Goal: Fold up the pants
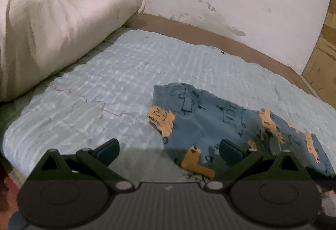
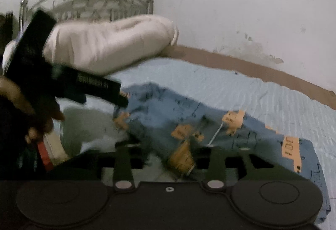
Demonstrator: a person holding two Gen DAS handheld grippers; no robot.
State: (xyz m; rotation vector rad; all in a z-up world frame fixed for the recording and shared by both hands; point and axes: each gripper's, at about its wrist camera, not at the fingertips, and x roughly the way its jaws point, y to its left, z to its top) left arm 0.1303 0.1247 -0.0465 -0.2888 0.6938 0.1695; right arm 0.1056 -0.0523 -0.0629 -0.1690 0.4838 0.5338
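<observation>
Left wrist view: the pants, soft blue cloth printed with orange patches and dark line drawings, lie crumpled on the bed, whose pale blue quilted cover is ribbed in small squares; a puffy cream duvet is rolled at the head end, and a brown band runs along the far edge by the scuffed wall; the middle of the bed lies bare; the left tool gapes wide, gripping nothing, its right pad over the pants' near edge; the right tool stands open above the pants, blurred, holding nothing.
</observation>
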